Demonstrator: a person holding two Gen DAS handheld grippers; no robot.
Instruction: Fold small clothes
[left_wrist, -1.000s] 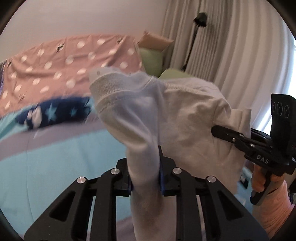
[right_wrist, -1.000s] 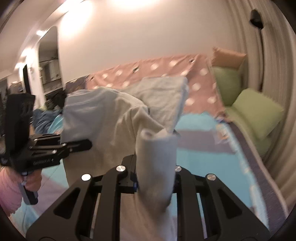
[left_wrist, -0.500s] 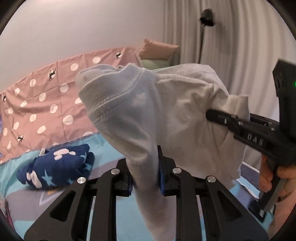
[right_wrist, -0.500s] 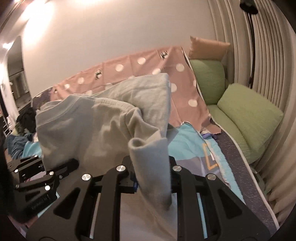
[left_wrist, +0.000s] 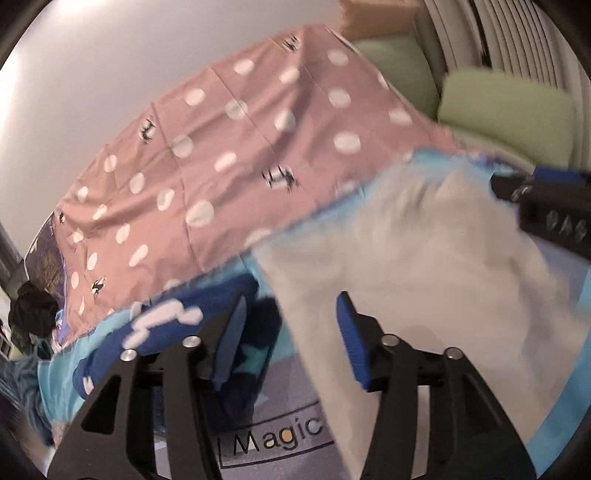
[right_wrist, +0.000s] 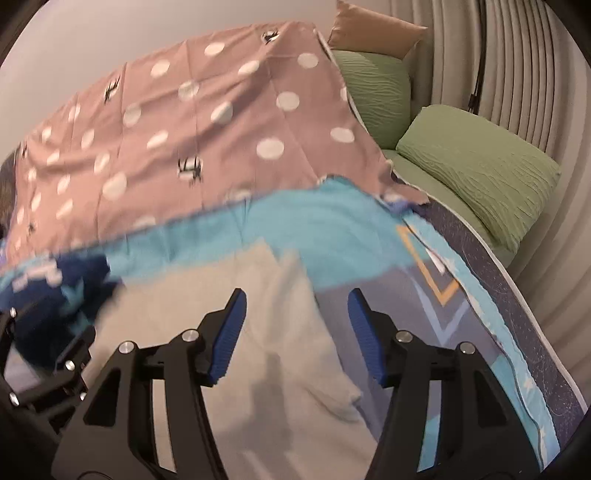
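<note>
A pale grey-white garment (left_wrist: 424, 273) lies spread on the blue bed cover, blurred by motion; it also shows in the right wrist view (right_wrist: 229, 325). My left gripper (left_wrist: 290, 321) is open, its blue pads apart above the garment's left edge. My right gripper (right_wrist: 297, 317) is open over the garment's right part, holding nothing. The right gripper's black body (left_wrist: 546, 206) shows at the right of the left wrist view, and the left gripper's body (right_wrist: 40, 365) at the lower left of the right wrist view.
A dark blue star-print garment (left_wrist: 173, 332) lies bunched to the left of the pale one. A pink dotted sheet (right_wrist: 177, 140) covers the far side of the bed. Green cushions (right_wrist: 476, 166) and curtains stand at the right. The bed's edge (right_wrist: 524, 314) runs down the right.
Both grippers were shut on the pale garment and held it up in the air. Now both have opened and the garment has dropped onto the bed cover.
</note>
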